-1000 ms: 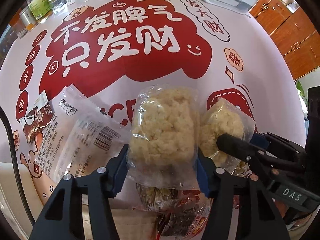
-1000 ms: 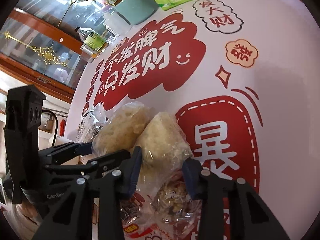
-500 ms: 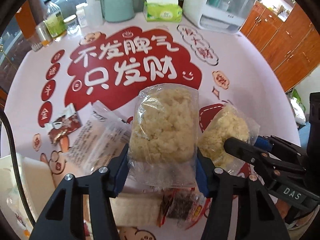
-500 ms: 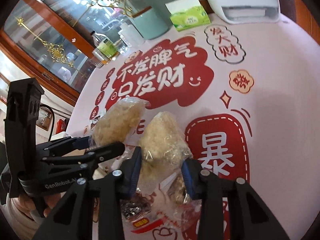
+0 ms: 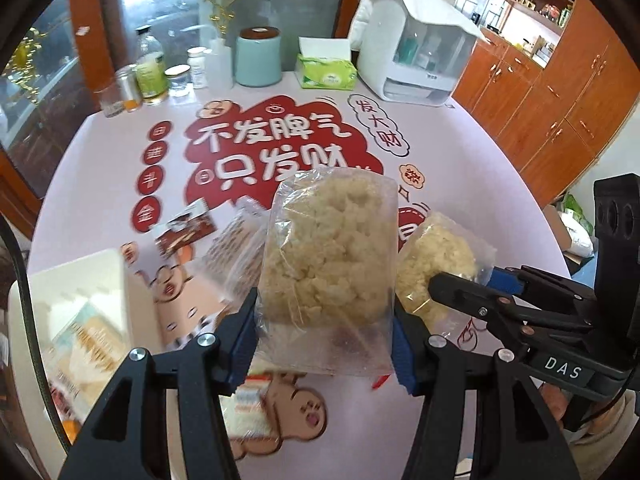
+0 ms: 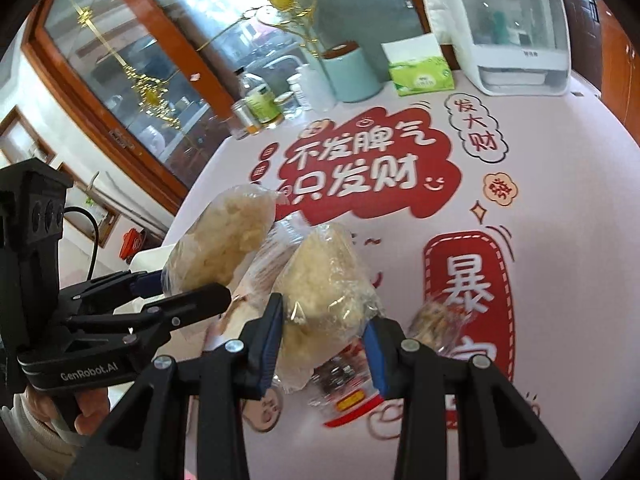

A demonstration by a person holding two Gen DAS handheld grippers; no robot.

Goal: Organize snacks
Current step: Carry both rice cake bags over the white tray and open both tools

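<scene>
Above the round table (image 5: 460, 148), two sets of tongs, side by side, each with a clear-wrapped puffed-rice snack lifted clear of the surface.

Left tongs (image 5: 324, 336): jaws about half open, blue pads pressed to both sides of the large rice cake packet (image 5: 328, 256). Packet upright, lower edge between the pads, pale crumbly block filling the clear wrapper.

Right tongs (image 6: 326, 340): jaws set narrower, pads clamped on the smaller rice cake packet (image 6: 324, 284). Packet tilted, wrapper crumpled around a lumpy pale block. Seen from the left camera it hangs just to the right of the large packet.

On the table beneath, near edge:
- brown-printed sachet (image 5: 184, 232), flat, left of the held packets;
- clear printed wrapper (image 5: 240, 252), partly hidden behind the large packet;
- white tray (image 5: 76, 320), far left, contents blurred;
- red-and-dark snack wrappers (image 6: 344, 388), below the right tongs;
- clear bag of brown pieces (image 6: 436, 320), right of those tongs.

Far edge of table: teal canister (image 5: 258, 56), green tissue box (image 5: 326, 68), white lidded appliance (image 5: 416, 48), bottles and jars (image 5: 152, 68) clustered at left.

Table cover pink with red panels and white Chinese lettering.
</scene>
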